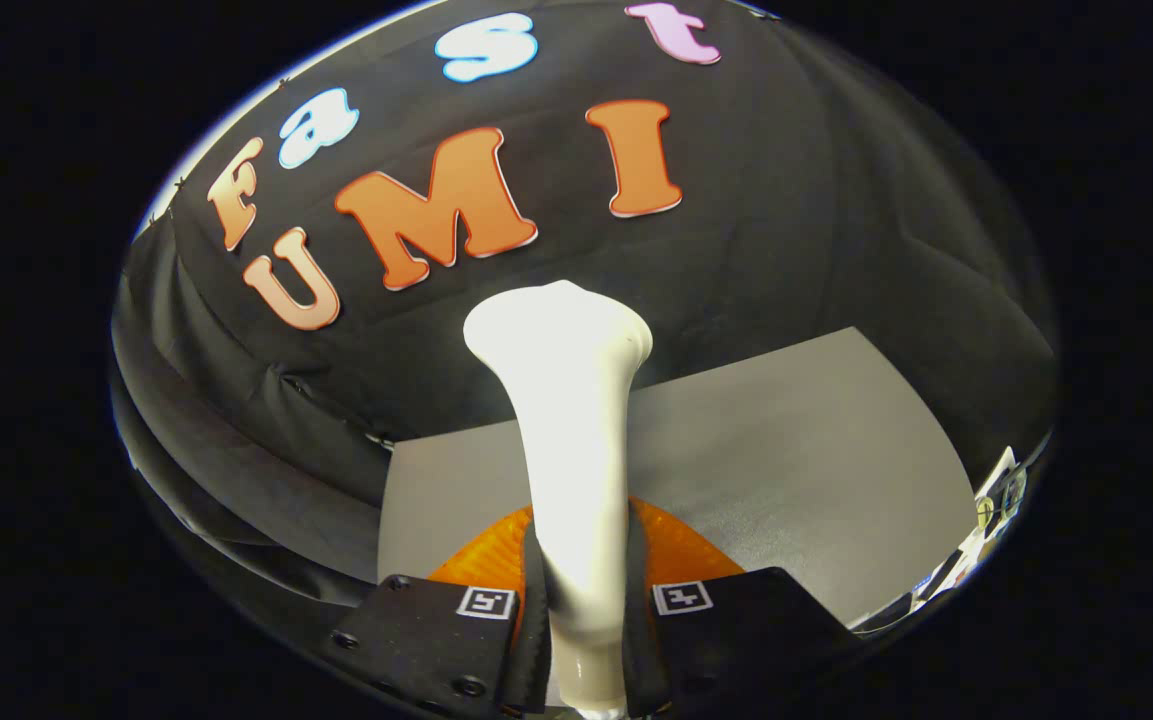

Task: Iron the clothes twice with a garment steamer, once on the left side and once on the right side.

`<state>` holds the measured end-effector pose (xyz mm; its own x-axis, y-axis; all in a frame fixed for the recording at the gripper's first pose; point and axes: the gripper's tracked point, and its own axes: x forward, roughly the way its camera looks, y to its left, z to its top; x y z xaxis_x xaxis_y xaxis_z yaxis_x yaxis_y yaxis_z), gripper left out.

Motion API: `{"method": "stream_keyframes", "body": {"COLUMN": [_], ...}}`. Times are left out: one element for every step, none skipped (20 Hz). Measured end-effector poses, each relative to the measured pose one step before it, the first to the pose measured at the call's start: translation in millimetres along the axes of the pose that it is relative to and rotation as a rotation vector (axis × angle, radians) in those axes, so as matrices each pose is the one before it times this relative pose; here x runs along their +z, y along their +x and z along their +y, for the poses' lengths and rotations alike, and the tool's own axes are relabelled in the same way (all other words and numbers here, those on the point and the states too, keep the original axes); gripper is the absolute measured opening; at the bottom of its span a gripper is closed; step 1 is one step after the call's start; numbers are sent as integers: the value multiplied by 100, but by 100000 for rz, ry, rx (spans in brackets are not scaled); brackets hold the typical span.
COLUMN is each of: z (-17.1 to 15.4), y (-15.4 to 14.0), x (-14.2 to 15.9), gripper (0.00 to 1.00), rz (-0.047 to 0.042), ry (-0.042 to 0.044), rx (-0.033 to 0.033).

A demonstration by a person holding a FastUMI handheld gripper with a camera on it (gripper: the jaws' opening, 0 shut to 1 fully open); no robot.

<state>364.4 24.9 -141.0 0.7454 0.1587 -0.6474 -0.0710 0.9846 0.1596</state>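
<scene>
- Here, closest to you, the hand-held gripper (584, 625) has its two fingers closed on the white handle of the garment steamer (576, 450); both fingers (436, 640) press against the handle from either side, so the grasp looks firm.
- Each finger carries a small square black-and-white marker (486, 602) on its upper face, one on either side of the handle.
- Just ahead of the fingers, the steamer's handle rises as a smooth white shaft and flares out into a wider, rounded head at the far end, leaning slightly off upright.
- Right behind the fingers and around the base of the handle you can see an orange ribbed part (681, 550), partly covered by the fingers; what it belongs to cannot be told from here.
- Beyond that, a plain grey surface (786, 450) spreads out past the steamer on both sides of the shaft.
- Off to your right, at the far rim of the surface, sits some small clutter (996, 495), too distorted to identify.
- Farthest away, the booth's black cloth wall (836, 230) rises behind the surface and behind the steamer's head, with folds bunched low on your left.
</scene>
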Motion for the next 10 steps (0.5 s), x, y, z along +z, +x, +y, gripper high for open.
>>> {"method": "stream_keyframes", "body": {"z": [640,783,626,617,560,824,1015,1057,1250,1177], "y": [-1349,-1374,-1444,-1311,-1538,-1461,-1460,-1522,-1751,-1336], "x": [54,-40,-221,-168,-198,-158,-120,-208,-792,31], "gripper": [36,36,36,36,36,36,36,36,36,36], "rz": [-3162,-3083,-2705,-2617,-2397,-2467,-2509,-1902,-2950,-2403], "ry": [1480,751,613,-302,-596,-578,-97,-686,-465,-331], "rx": [-283,145,-288,-741,-1147,-846,-244,335,481,564]}}
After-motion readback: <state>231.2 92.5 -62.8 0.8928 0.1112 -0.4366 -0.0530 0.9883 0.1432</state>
